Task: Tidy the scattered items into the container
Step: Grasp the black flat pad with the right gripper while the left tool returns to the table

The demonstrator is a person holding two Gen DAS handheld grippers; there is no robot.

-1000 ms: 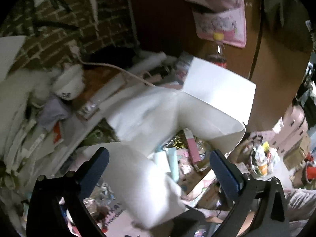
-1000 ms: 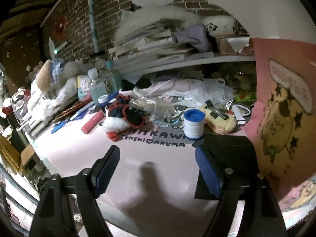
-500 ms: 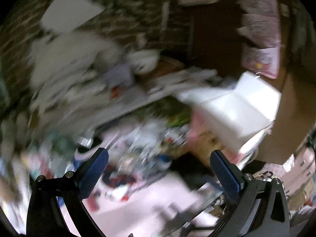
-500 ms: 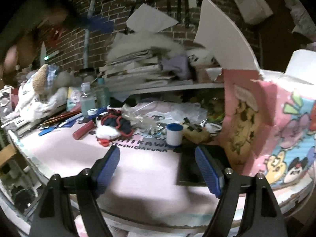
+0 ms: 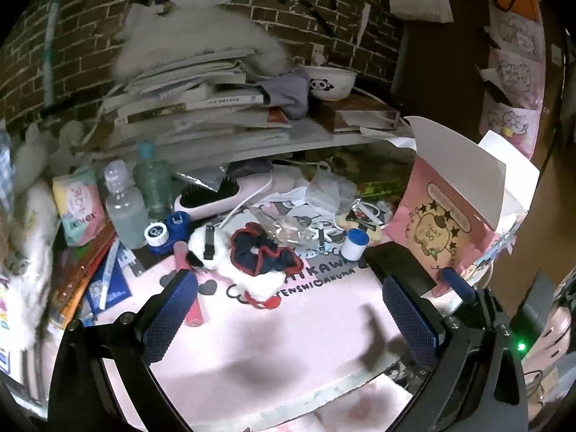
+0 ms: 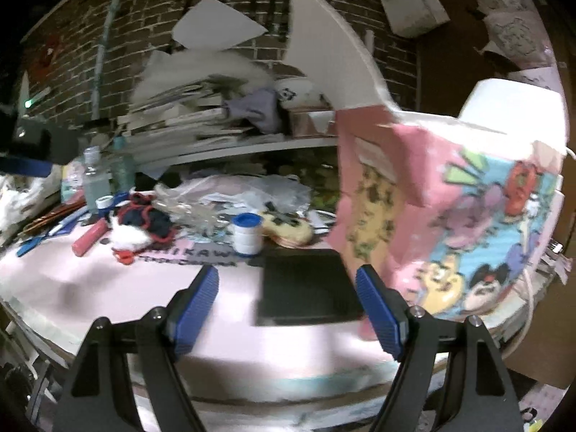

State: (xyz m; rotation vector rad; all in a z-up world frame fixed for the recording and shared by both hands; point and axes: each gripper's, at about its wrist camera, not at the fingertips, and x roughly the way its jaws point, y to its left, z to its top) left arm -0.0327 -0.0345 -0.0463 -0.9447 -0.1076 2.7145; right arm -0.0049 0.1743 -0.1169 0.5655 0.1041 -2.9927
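Note:
The container is a pink cartoon-printed carton [image 5: 446, 223] [image 6: 468, 223] with its white flaps up, at the right of the pink mat. Scattered on the mat lie a navy-and-red scrunchie [image 5: 264, 252] [image 6: 153, 219], a white fluffy piece with a black clip [image 5: 208, 248], a pink tube [image 5: 190, 302] [image 6: 90, 239], a blue-capped white spool [image 5: 354, 239] [image 6: 246, 234] and a flat black pad [image 5: 396, 266] [image 6: 306, 288]. My left gripper [image 5: 289, 316] hangs open over the mat's front, short of the scrunchie. My right gripper [image 6: 288, 309] is open too, in front of the black pad beside the carton.
Two clear bottles [image 5: 126, 208], a blue lens case [image 5: 165, 232] and a pink hairbrush [image 5: 223, 194] crowd the back left. Crumpled plastic and stickers [image 5: 288, 226] lie behind the scrunchie. A shelf of stacked books [image 5: 201, 104] with a panda bowl [image 5: 329, 82] overhangs the back.
My left gripper has swung away from the carton's open top and come down to face the cluttered mat. The right view has turned, so the carton fills more of its right side.

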